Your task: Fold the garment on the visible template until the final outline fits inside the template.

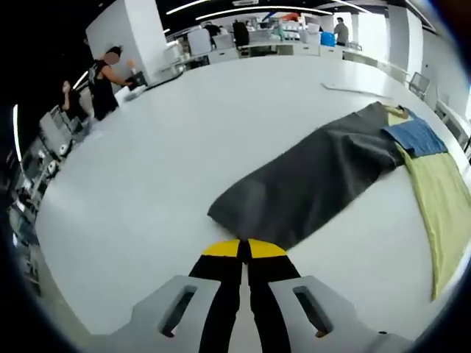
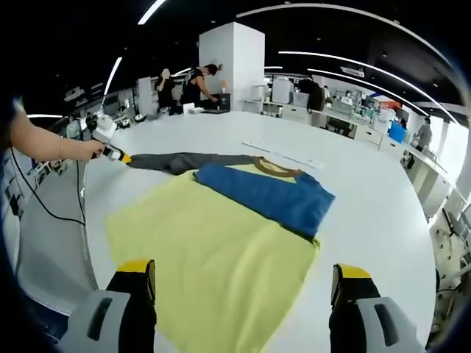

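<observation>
Two people [image 2: 184, 84] standing beside a white pillar [image 2: 239, 62], desks and office clutter [image 2: 331, 103] beyond the white table [image 2: 383, 213].

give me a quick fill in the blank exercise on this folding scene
1. The left gripper is ____ at the edge of the dark grey garment.
2. The right gripper is ____ above the yellow cloth.
3. The folded piece lying on the yellow cloth is ____.

Missing words: shut; open; blue

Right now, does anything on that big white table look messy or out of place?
Yes. The dark grey garment lies stretched in a long crooked strip across the white table, not folded. One end is under the blue cloth and yellow cloth; the left gripper, jaws together, is at the other.
</observation>
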`<state>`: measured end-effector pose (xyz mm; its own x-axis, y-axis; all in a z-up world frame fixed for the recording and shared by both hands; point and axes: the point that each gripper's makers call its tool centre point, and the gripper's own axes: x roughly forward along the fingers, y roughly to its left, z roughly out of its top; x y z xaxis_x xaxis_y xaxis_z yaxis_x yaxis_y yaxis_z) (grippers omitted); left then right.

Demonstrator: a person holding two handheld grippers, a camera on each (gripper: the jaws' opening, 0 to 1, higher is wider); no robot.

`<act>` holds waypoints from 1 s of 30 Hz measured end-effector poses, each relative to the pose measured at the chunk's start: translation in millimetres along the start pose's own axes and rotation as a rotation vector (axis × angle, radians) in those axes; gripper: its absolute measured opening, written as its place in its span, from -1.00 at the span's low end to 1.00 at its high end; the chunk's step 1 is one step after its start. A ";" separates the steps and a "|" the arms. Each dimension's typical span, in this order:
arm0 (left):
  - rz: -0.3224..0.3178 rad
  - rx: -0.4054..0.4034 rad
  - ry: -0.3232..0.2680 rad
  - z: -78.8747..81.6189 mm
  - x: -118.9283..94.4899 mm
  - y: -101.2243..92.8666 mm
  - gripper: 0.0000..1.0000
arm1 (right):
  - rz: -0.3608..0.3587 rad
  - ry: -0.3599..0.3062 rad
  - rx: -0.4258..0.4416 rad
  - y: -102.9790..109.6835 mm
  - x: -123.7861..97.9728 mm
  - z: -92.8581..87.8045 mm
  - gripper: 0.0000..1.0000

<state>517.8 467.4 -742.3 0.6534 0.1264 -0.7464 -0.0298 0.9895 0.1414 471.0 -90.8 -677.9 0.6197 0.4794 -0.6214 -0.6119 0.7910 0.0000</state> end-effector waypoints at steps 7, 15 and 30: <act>0.005 0.018 0.031 -2.7 9.9 3.2 -1.00 | -0.010 0.012 0.000 -0.6 -3.0 -2.6 0.98; -0.009 0.050 0.036 2.3 18.2 10.3 -1.00 | -0.011 0.022 -0.004 -1.7 -3.6 -4.9 0.98; 0.000 0.030 0.057 3.3 21.3 14.7 -1.00 | -0.011 0.021 0.010 -1.4 -5.1 -10.1 0.98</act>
<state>533.8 484.3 -754.0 0.6089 0.1315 -0.7823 -0.0066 0.9870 0.1607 463.8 -98.2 -682.7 0.6158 0.4632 -0.6374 -0.6002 0.7999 0.0015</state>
